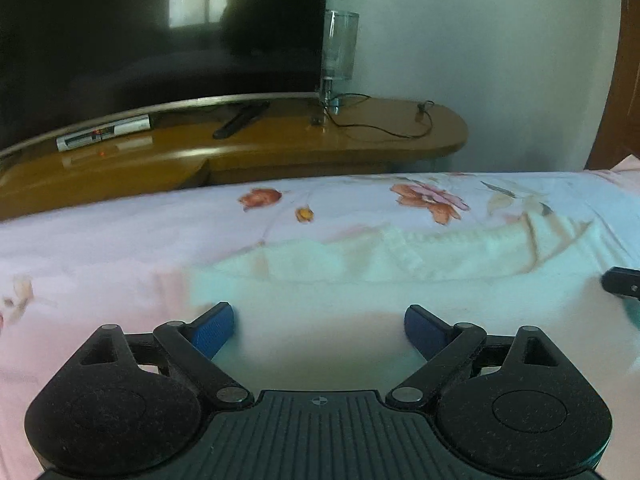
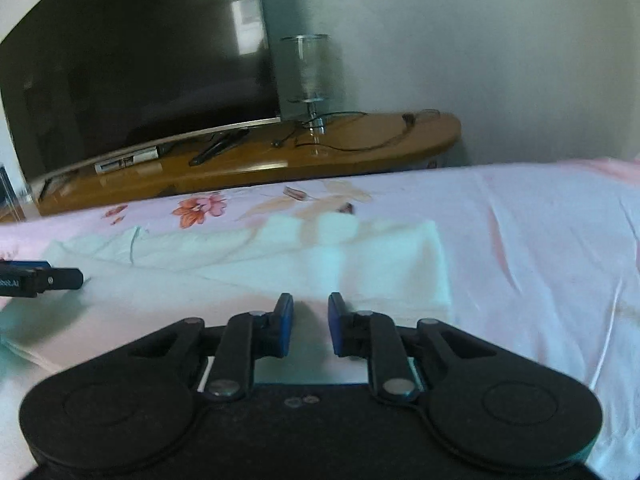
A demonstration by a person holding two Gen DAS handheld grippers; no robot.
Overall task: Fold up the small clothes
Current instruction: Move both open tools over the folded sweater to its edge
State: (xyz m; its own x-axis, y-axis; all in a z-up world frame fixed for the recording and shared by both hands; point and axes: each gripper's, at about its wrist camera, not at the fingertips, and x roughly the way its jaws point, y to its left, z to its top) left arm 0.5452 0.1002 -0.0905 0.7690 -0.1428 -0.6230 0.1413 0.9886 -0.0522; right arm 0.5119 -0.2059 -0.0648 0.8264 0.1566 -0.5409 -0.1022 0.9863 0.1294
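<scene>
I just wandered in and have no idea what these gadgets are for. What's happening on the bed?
A person holds a two-finger tool in each hand over a pale white garment spread flat on a pink floral bedsheet; the job is to fold it. The left tool has its fingers spread wide above the cloth. The right tool has its fingers closer together, with a gap between them and nothing gripped. Neither one holds the fabric yet. Behind the bed stand a dark television and a wooden stand.

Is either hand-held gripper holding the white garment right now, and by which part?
Neither. The left hand-held gripper is wide open over the white garment; the right hand-held gripper shows an empty gap.
</scene>
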